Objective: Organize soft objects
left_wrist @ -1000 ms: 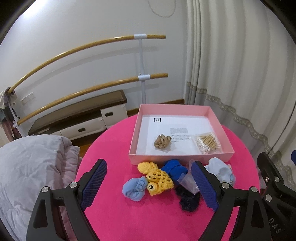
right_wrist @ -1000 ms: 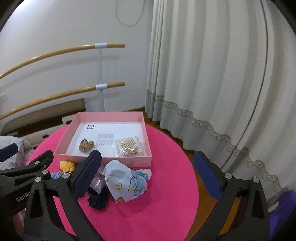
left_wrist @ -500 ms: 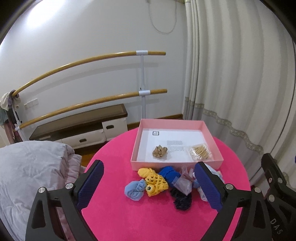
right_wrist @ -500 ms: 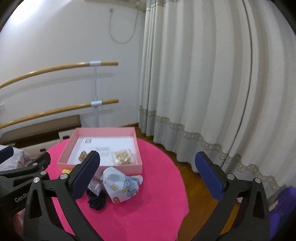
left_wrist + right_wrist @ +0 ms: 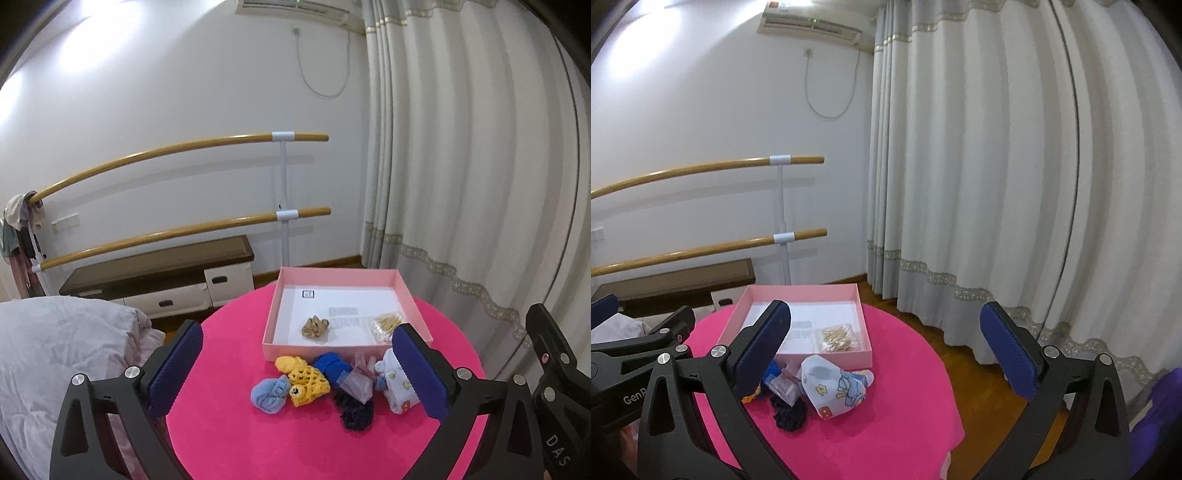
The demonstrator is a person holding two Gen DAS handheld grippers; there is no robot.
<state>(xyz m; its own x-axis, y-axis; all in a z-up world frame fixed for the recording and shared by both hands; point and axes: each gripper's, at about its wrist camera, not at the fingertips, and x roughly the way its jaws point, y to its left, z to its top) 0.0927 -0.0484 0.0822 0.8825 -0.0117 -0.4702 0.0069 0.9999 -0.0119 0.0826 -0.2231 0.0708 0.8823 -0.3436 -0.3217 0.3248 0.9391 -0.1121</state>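
A pink box (image 5: 271, 325) on the round pink table (image 5: 229, 435) holds a beige scrunchie (image 5: 315, 326) and a bag of cotton swabs (image 5: 384, 325). In front of it lie a yellow crochet fish (image 5: 303, 376), a light blue cloth (image 5: 269, 395), a blue item (image 5: 332, 365), a clear bag (image 5: 356, 380), a dark scrunchie (image 5: 354, 408) and a printed cloth (image 5: 834, 384). My left gripper (image 5: 297, 369) hovers back from the pile, its jaws opening with nothing between them. My right gripper (image 5: 884, 354) is open and empty, over the table's right side.
A bed with a grey duvet (image 5: 55, 350) is left of the table. Two wooden wall bars (image 5: 184, 147) and a low cabinet (image 5: 166, 273) stand behind. Curtains (image 5: 461, 184) hang on the right above a wooden floor (image 5: 979, 369).
Both grippers have drawn back and up, so the table and pile look smaller and farther. The left jaws have spread a little wider.
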